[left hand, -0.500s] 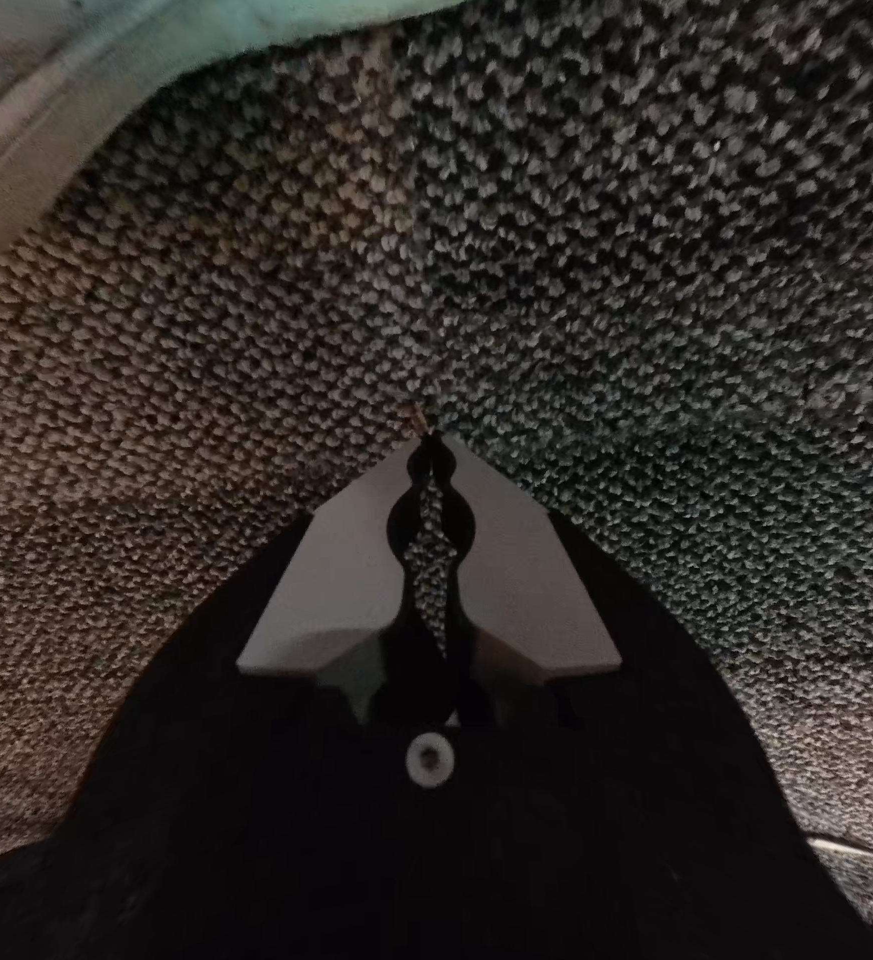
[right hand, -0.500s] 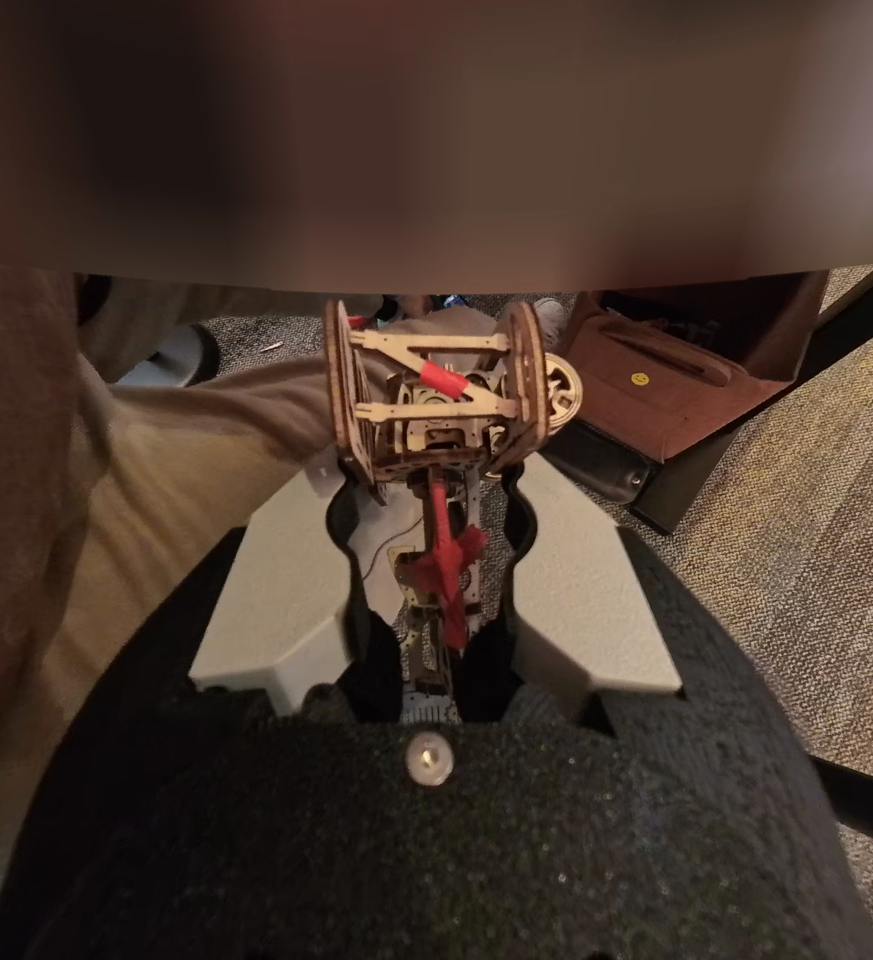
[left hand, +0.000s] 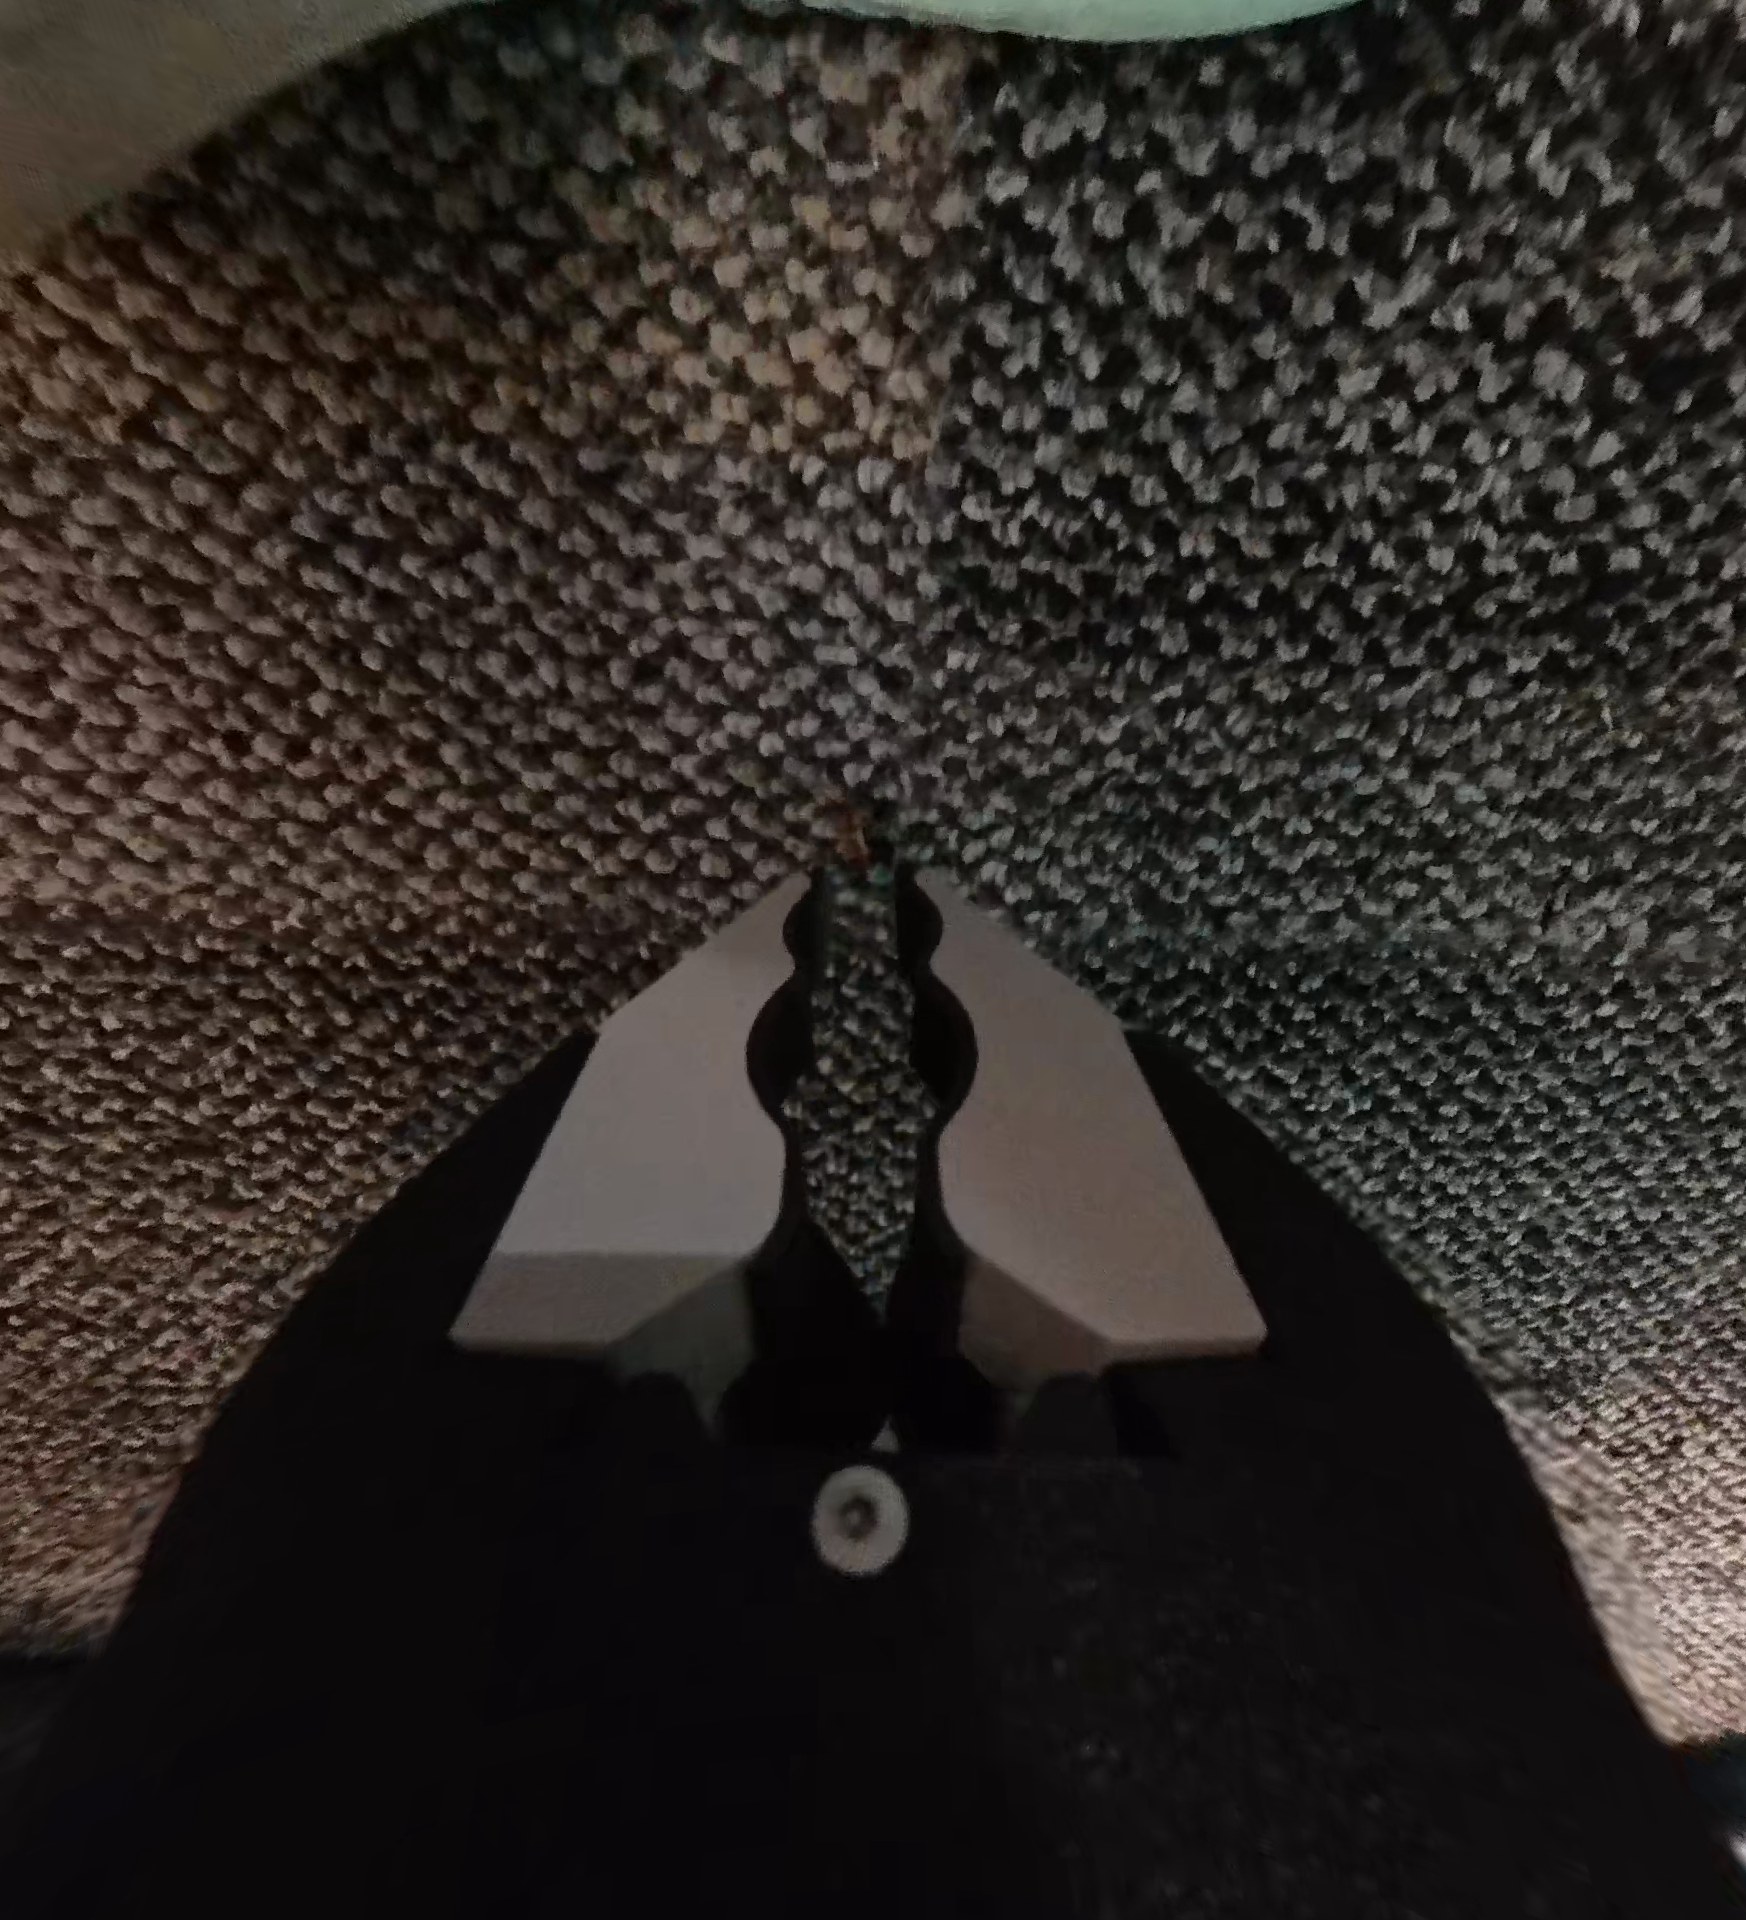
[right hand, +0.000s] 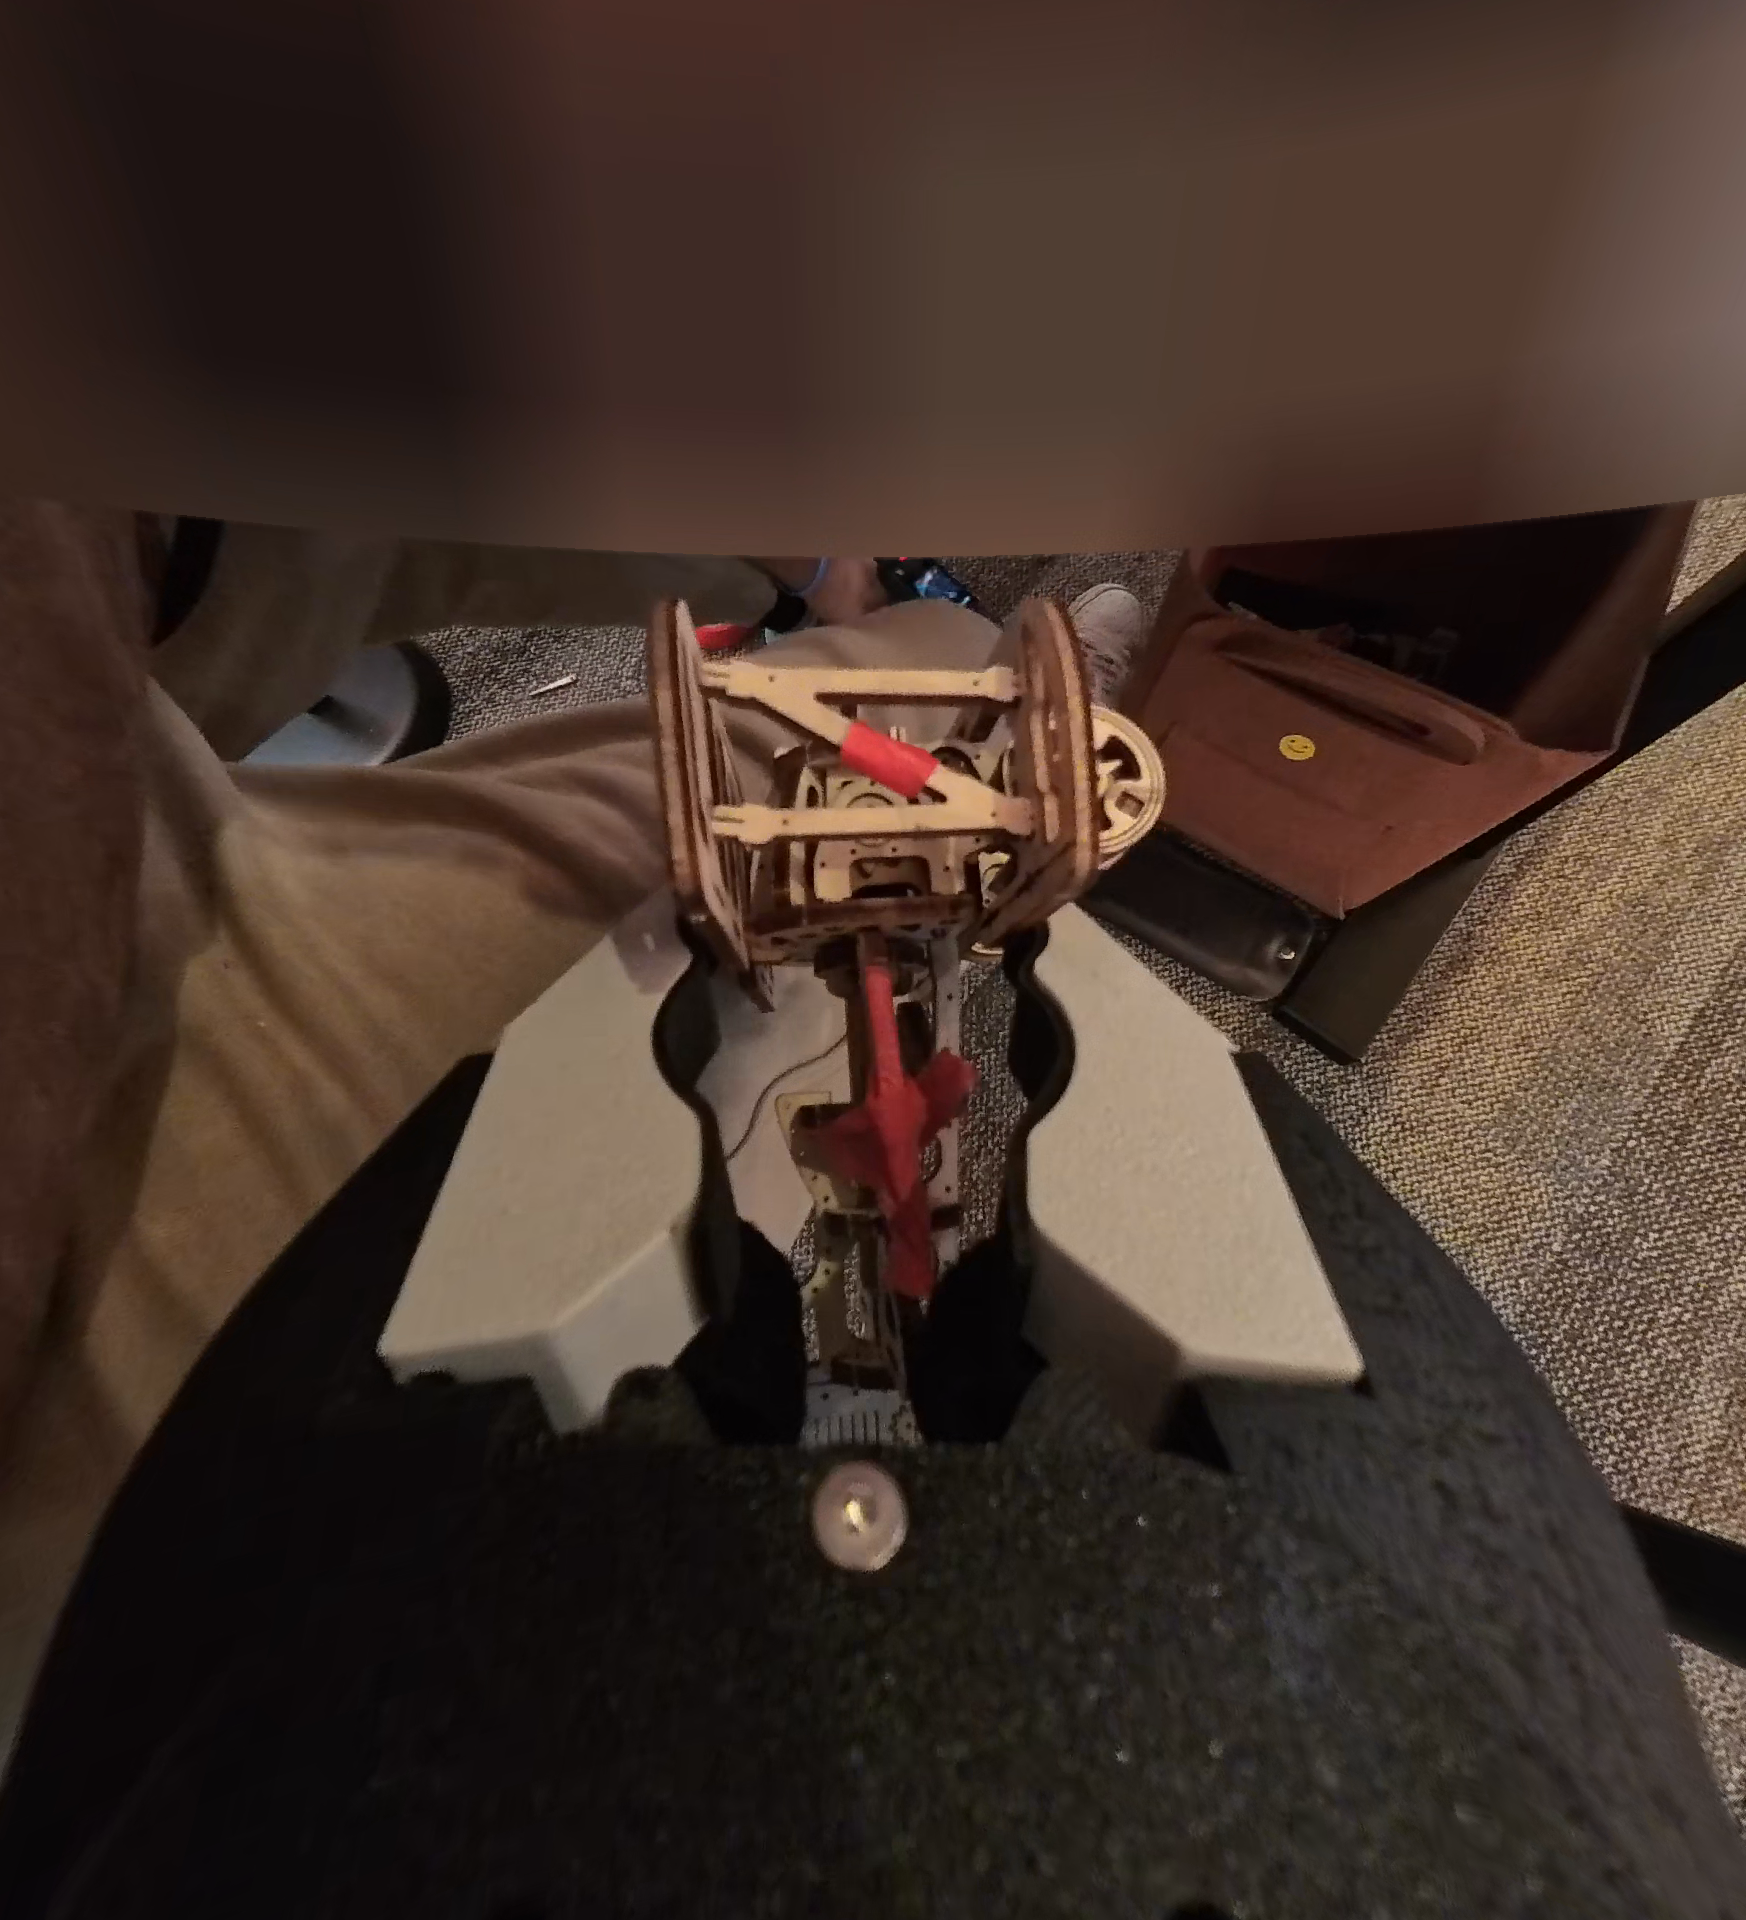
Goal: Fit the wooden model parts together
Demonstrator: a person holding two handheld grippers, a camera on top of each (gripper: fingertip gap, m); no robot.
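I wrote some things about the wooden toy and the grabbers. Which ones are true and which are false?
1. The right gripper holds the wooden model. True.
2. The tape on the model's slanted bar is blue. False: the tape is red.
3. The left gripper points at the carpet. True.
4. The left gripper grips a big wooden wheel. False: only a tiny brown bit shows at its tips; whether it is gripped is unclear.
5. A brown bag sits on the floor beyond the model. True.
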